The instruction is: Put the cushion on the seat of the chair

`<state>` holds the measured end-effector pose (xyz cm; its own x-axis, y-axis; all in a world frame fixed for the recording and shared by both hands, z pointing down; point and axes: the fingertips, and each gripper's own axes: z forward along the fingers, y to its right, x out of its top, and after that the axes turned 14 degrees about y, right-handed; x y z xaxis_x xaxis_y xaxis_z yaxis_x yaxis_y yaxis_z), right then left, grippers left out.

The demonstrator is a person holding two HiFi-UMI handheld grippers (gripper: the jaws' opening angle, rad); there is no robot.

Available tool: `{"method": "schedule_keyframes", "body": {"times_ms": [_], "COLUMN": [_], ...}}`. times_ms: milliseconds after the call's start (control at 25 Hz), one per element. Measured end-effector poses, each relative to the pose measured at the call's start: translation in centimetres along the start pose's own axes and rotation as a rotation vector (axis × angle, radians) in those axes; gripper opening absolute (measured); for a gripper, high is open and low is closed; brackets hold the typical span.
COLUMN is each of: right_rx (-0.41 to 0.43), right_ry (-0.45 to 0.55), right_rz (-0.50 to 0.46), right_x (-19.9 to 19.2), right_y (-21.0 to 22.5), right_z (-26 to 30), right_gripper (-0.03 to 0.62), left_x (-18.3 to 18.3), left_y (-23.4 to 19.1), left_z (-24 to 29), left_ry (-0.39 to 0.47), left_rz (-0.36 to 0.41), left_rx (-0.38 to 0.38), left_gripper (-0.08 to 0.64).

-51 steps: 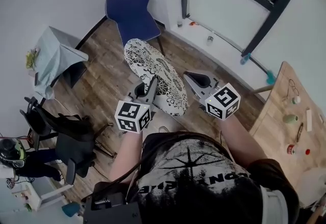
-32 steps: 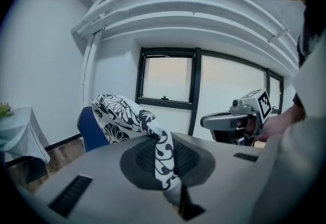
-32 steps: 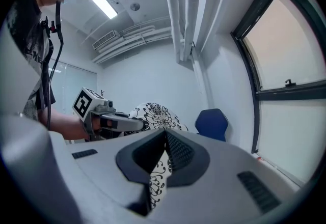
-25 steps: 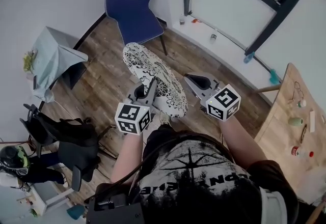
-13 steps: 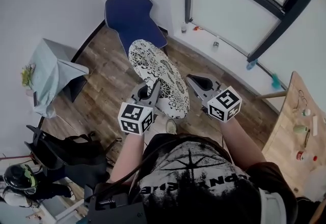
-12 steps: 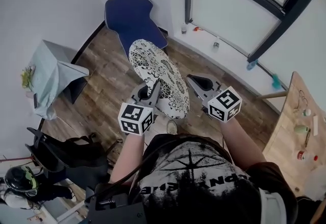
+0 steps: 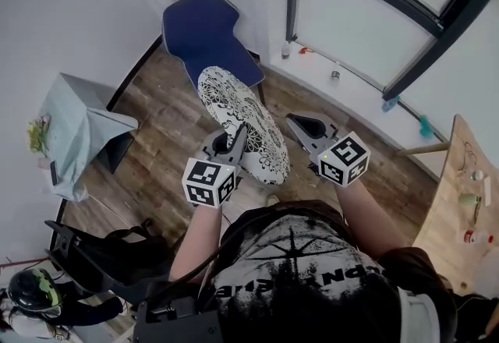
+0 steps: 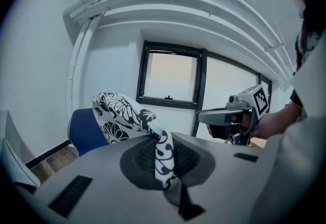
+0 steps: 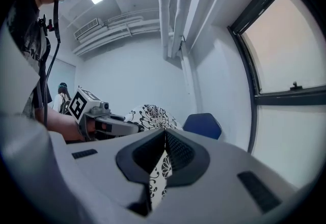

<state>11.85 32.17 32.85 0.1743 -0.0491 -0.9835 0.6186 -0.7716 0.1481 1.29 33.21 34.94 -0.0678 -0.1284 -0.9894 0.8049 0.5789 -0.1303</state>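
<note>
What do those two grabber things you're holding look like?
The left gripper and right gripper are grey, with long tapering jaws and dark ribbed pads. Each carries a white cube printed with black square markers. The person wears a black short-sleeved T-shirt with a pale print.

My head camera looks steeply down; close cameras on the left hand-held gripper (image 7: 240,132) and right hand-held gripper (image 7: 291,120) face forward; all share the cushion (image 7: 232,104).
</note>
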Motion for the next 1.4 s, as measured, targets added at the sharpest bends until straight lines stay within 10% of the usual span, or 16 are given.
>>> {"method": "schedule_keyframes", "body": {"times_ms": [920,1400], "right_rx": [0.068,0.168], "right_ry": [-0.072,-0.058], "right_rz": [-0.022,0.031], "right_x": [-1.3,-0.3], "right_y": [3.0,11.6], "right_z": [8.1,13.9], "right_gripper": [0.017,0.017], "left_x": [-1.4,0.4], "left_y": [-8.0,-11.5], "left_z": [1.9,10.5], "left_ry": [0.02,-0.028], "left_rz": [-0.132,-0.063], "left_rx": [0.077,0.158], "left_gripper": [0.026,0.028]}}
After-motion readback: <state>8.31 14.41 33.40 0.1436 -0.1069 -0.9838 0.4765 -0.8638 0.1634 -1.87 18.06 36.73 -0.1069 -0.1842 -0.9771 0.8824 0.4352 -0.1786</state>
